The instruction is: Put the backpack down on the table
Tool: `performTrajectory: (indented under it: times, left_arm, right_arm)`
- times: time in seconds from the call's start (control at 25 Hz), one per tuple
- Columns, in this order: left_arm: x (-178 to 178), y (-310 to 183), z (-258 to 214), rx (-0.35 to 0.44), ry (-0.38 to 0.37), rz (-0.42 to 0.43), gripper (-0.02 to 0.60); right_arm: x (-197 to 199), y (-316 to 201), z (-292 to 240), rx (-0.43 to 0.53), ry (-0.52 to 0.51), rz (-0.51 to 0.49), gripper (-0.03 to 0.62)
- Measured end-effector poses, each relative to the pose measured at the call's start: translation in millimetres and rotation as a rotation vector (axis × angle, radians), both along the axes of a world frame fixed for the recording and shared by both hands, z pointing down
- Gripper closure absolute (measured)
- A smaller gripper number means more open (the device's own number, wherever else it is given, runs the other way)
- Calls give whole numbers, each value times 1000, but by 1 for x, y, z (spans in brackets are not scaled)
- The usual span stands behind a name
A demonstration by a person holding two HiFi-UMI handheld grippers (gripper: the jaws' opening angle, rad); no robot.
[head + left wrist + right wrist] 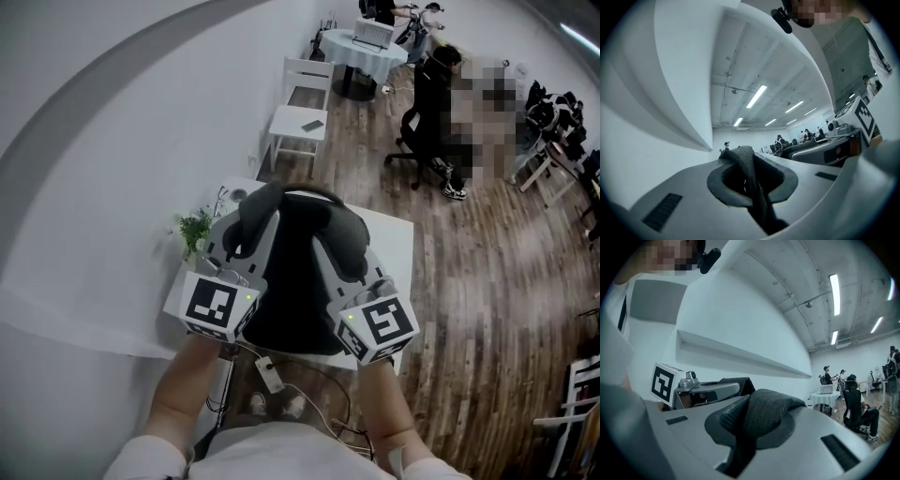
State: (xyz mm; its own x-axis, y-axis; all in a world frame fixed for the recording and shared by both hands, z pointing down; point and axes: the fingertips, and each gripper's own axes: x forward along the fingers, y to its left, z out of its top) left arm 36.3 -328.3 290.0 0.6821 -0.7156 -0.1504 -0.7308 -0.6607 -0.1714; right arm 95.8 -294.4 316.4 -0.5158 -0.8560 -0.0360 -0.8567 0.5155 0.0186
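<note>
Two grips carry the backpack point(295, 281): the left gripper point(248, 230) at its 9 o'clock and the right gripper point(349, 258) at its 3 o'clock, each clamped nearly closed on a strap point(752, 178). Its long axis runs 12 to 6 over the table point(398, 244); contact with the tabletop cannot be told.

Backpack point(295, 281) matt black cloth; floor point(478, 281) wood.

backpack point(295, 281): black | table point(396, 242): white | floor point(487, 281): brown wood grain
</note>
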Motion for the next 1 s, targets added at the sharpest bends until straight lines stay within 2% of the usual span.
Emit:
performTrajectory:
  times: [0.16, 0.44, 0.76, 1.0]
  left_arm:
    - [1, -9, 27, -33, 7, -14, 537]
    - [2, -11, 57, -90, -31, -23, 537]
    - [0, -15, 106, -192, -53, -31, 537]
    - [0, -22, 145, -235, -102, -58, 537]
  right_arm:
    - [1, -13, 23, -56, 15, 8, 540]
    - [2, -19, 54, -108, 93, 34, 540]
    - [5, -32, 92, -165, 140, 51, 540]
    - [8, -39, 118, -193, 154, 66, 540]
